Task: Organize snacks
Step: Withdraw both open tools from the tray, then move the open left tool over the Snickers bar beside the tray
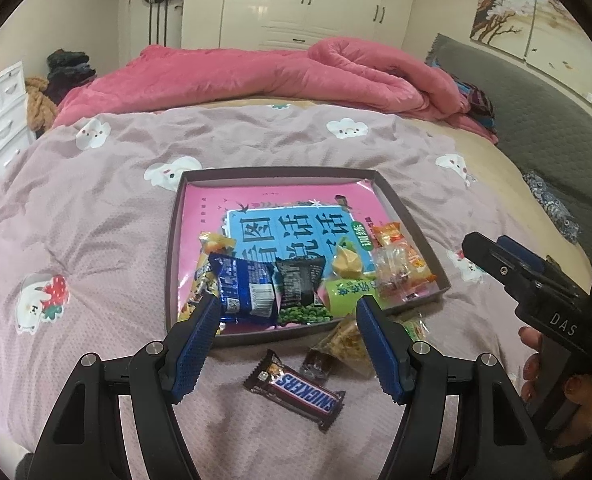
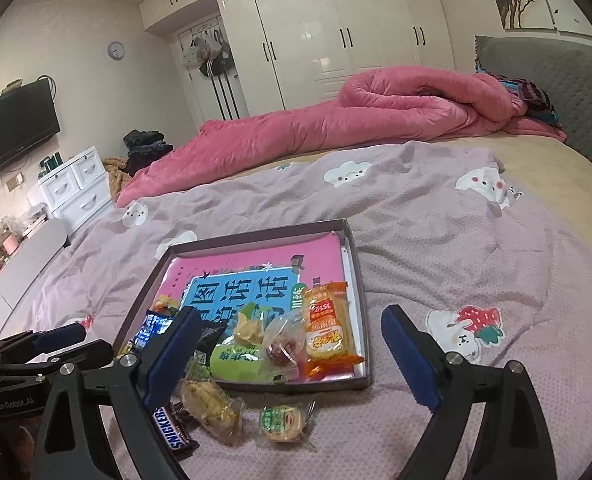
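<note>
1. The left gripper (image 1: pixel 287 312) hovers over the bed, jaws spread with nothing between them; the Snickers bar (image 1: pixel 294 391) lies on the pink bedspread (image 1: pixel 95 240) just below the gap, at 6 o'clock of the tray.
2. The right gripper (image 2: pixel 291 332), at the tray's 4 o'clock, also has its jaws spread wide and empty.
3. In the right wrist view, a clear bag of yellow crisps (image 2: pixel 209 404) and a small round green-labelled pack (image 2: pixel 281 424) lie on the bedspread just outside the tray's near rim.
4. The shallow tray (image 1: pixel 175 216) holds a pink book with packets crowded along its near edge: blue packet (image 1: pixel 245 286), black-and-green pea packet (image 1: pixel 300 292), lime-green pack (image 1: pixel 348 288), orange packet (image 2: pixel 328 328).
5. At 12 o'clock, far back, a pink quilt (image 1: pixel 255 76) lies rolled.
</note>
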`<state>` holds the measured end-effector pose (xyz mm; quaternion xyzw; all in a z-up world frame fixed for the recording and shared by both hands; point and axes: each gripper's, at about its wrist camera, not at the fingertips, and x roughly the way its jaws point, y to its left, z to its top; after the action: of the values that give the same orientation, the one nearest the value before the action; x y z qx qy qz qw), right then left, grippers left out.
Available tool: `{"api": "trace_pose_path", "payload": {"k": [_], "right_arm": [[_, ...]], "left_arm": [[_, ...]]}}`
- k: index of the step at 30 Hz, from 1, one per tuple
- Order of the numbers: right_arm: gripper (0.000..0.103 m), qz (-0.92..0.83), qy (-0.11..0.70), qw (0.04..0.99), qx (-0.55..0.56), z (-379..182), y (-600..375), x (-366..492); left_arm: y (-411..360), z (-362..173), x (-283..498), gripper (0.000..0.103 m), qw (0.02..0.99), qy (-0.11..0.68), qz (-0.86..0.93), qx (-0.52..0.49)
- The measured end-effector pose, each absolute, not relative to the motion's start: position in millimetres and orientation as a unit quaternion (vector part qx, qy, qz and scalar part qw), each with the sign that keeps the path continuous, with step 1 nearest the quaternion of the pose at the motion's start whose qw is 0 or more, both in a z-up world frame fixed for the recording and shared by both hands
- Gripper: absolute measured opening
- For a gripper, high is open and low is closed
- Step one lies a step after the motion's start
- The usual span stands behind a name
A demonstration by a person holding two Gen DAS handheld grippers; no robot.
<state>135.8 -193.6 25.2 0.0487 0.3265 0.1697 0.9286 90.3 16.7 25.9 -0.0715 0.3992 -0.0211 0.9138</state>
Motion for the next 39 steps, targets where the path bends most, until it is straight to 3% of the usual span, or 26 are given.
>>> {"api": "trace_pose_path", "payload": {"k": [25,39], "right_arm": [[0.092,0.160,0.330,0.929,0.049,29,-197,108],[0.092,0.169,0.367,0.914,0.035,14,-189,93]], "left_arm": [[17,30,71,0.072,0.914,0.397,-0.032,-0.079],[29,7,60,0.072,0.897,0.431,-0.023,-0.091]]}}
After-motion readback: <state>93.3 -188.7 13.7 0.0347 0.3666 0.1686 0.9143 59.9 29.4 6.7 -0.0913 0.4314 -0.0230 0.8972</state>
